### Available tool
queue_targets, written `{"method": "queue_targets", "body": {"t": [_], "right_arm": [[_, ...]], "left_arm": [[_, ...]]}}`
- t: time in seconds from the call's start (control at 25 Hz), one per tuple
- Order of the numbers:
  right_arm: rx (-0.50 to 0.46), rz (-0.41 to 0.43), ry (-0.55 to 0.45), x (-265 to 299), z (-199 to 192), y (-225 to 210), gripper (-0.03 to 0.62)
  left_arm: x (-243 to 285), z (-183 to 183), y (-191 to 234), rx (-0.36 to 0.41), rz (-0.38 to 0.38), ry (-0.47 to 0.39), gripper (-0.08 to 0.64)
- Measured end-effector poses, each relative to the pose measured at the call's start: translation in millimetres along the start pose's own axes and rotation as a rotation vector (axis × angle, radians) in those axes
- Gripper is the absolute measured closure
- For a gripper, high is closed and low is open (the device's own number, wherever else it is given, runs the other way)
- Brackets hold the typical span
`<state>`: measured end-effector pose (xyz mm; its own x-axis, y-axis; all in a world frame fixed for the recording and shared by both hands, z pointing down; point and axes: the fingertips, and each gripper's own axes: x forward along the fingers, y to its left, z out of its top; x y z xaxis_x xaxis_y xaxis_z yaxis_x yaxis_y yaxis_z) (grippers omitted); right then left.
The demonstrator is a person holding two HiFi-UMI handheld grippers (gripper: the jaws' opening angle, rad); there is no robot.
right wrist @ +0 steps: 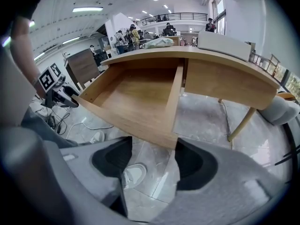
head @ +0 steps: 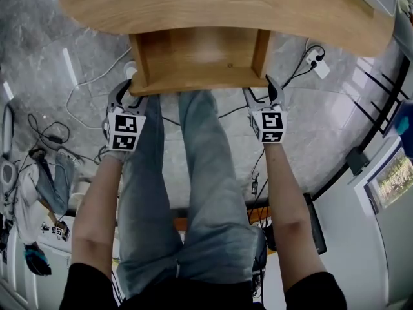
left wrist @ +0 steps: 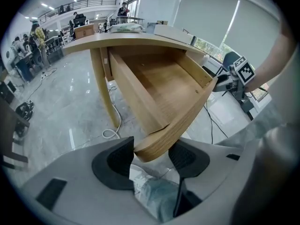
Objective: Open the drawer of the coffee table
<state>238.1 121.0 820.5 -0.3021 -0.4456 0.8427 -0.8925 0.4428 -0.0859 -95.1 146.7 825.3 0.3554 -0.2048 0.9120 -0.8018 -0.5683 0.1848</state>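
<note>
The wooden coffee table (head: pixel 226 5) fills the top of the head view, and its drawer (head: pixel 200 60) stands pulled out and empty. My left gripper (head: pixel 129 90) is at the left end of the drawer front (head: pixel 200 84). In the left gripper view the left gripper (left wrist: pixel 151 158) has both pads against the end of the drawer front (left wrist: pixel 183 121), shut on it. My right gripper (head: pixel 264 89) is at the right end. In the right gripper view the right gripper (right wrist: pixel 152 156) is open, with floor showing between its pads and the drawer front's corner (right wrist: pixel 166 137) just beyond its tips.
The person's legs in jeans (head: pixel 200 173) stretch under the drawer, between the two arms. Cables (head: pixel 84 86) and a power strip (head: pixel 319 66) lie on the grey floor. Table legs (right wrist: pixel 241 123) (left wrist: pixel 105 93) stand at each side. Clutter (head: pixel 39 186) sits at the left.
</note>
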Motion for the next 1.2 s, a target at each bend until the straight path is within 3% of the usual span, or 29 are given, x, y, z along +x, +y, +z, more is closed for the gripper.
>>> {"method": "queue_targets", "body": {"t": [0.48, 0.8, 1.2], "right_arm": [[-0.01, -0.019, 0.027, 3.1, 3.6, 0.6, 0.319], [-0.043, -0.017, 0.105, 3.1, 4.7, 1.7, 0.316], [-0.008, -0.061, 0.155, -38.9, 6.5, 12.4, 0.316]], "left_arm": [[0.3, -0.1, 0.6, 0.023, -0.017, 0.019, 0.318], [1.3, -11.1, -1.4, 0.012, -0.041, 0.074, 0.318], [-37.1, -16.8, 4.4, -0.016, -0.075, 0.122, 0.319]]}}
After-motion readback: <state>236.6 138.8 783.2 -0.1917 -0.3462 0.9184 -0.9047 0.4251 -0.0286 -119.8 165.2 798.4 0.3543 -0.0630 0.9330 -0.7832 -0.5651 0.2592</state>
